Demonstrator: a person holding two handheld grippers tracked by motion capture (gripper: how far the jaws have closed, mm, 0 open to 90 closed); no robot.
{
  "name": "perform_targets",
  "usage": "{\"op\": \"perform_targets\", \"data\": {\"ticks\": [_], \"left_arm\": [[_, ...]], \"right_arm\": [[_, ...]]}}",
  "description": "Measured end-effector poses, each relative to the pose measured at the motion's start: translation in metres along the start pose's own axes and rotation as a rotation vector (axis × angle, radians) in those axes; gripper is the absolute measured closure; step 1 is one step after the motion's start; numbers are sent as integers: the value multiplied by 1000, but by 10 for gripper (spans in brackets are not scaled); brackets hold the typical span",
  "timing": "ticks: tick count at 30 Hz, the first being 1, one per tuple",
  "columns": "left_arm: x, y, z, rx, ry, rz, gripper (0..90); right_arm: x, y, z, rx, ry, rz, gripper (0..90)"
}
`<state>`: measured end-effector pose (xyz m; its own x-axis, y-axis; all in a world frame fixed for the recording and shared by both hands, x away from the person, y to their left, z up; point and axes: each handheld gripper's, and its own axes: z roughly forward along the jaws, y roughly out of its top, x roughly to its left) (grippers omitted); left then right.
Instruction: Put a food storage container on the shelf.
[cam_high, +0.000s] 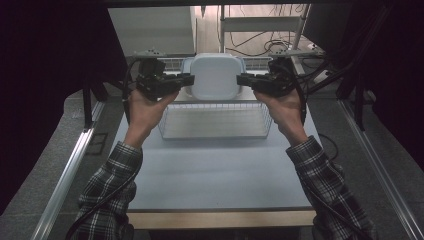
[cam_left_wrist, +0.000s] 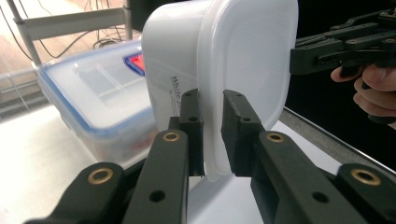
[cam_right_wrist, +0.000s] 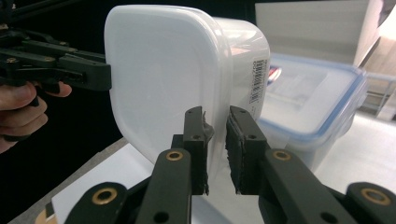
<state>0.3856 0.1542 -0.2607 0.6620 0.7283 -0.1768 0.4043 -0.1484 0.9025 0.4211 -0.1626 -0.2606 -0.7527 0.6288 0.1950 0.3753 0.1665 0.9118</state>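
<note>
The left gripper (cam_high: 186, 79) is pinched onto the left rim of the white tub (cam_high: 216, 76), held in the air above the wire basket (cam_high: 216, 121). The tub hangs level between both hands. The right gripper (cam_high: 244, 79) is likewise clamped on the opposite rim, equally near, jaws nearly closed.

Two grippers (cam_high: 187, 80) (cam_high: 243, 80), one white lidded tub (cam_high: 216, 75), one blue-rimmed box (cam_left_wrist: 93, 93), one wire basket (cam_high: 215, 122).
</note>
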Motion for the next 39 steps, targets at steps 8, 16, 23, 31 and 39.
{"op": "perform_targets", "data": {"ticks": [8, 16, 23, 31, 39], "left_arm": [[11, 20, 7, -5, 8, -20, 792], [26, 29, 18, -5, 23, -55, 789], [37, 30, 26, -5, 24, -83, 780], [38, 33, 29, -17, 27, -77, 715], [41, 35, 39, -25, 43, -80, 620]], "right_arm": [[-6, 18, 5, -13, -28, 0, 780], [-15, 33, 18, -15, -57, 18, 775], [-18, 40, 30, -3, -82, 17, 767], [-20, 42, 35, -5, -89, 24, 722], [-23, 44, 44, 19, -114, 20, 675]]}}
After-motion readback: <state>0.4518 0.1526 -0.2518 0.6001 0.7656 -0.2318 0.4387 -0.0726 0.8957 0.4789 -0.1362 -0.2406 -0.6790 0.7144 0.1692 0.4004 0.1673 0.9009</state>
